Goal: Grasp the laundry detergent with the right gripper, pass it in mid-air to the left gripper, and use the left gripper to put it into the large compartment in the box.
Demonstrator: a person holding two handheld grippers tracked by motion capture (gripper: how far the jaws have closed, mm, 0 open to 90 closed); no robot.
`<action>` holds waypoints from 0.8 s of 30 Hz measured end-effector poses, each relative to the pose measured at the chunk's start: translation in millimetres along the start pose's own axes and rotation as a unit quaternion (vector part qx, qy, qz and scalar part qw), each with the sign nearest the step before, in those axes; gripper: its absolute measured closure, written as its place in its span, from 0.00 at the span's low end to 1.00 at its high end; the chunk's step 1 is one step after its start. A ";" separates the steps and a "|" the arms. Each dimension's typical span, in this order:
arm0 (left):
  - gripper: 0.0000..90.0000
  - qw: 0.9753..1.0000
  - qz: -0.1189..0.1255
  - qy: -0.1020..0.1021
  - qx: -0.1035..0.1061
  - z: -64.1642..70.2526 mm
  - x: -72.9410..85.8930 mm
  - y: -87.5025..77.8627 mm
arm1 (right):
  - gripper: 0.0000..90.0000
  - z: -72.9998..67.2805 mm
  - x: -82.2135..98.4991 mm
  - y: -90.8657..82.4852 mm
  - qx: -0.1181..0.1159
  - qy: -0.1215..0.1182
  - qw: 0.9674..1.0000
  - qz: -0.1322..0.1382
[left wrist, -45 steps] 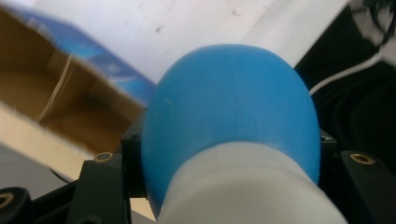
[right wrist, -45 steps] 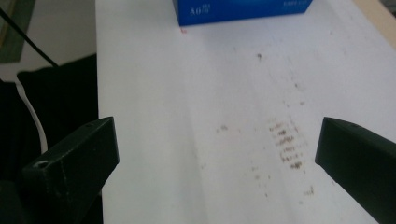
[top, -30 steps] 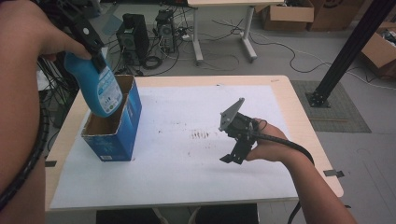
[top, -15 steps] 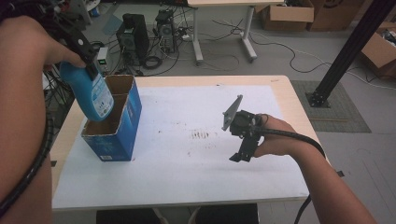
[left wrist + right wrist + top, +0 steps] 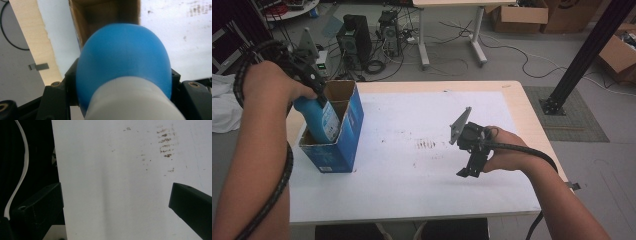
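Inside blue box (image 5: 343, 145), your left gripper (image 5: 309, 82) clamps blue bottle (image 5: 319, 119) near-upright, base downward; right gripper (image 5: 472, 167) jaws apart, well clear.

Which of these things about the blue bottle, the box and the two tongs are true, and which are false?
1. The left tongs are shut on the blue bottle. True.
2. The bottle lies flat on the white table top. False: its lower part is down inside the blue cardboard box, which is open at the top.
3. The right tongs hold a cup. False: they are open with nothing between them, over the bare table top.
4. The box stands at the left side of the table top. True.
5. There are some brown smudges on the table top between the box and the right tongs. True.
6. The two tongs touch each other. False: they are far apart.
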State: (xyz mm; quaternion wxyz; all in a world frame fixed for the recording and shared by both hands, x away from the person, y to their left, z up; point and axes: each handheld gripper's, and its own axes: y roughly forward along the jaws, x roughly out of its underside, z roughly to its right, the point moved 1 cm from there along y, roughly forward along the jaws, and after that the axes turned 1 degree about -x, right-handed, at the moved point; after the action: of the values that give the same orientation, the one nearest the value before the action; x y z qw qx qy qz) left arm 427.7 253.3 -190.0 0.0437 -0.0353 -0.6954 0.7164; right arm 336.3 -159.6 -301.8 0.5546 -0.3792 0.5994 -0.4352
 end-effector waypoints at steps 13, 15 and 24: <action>0.43 1.000 -0.003 -0.008 -0.003 1.0 -3.5 63.2 | 0.00 -1.7 6.3 -0.8 0.002 0.001 1.000 0.009; 0.43 1.000 -0.001 -0.010 -0.001 0.3 -4.1 70.6 | 0.00 -2.0 6.4 -0.4 0.002 0.001 1.000 0.008; 0.43 1.000 -0.011 -0.005 -0.010 -2.0 -6.3 95.6 | 0.00 -2.9 5.9 0.6 0.001 0.003 1.000 0.011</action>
State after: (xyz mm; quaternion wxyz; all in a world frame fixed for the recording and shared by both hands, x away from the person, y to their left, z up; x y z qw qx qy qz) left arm 432.8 251.9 -285.7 0.0478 -0.0240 -0.7034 0.7087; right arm 332.8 -164.6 -304.4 0.5580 -0.3708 0.6049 -0.4305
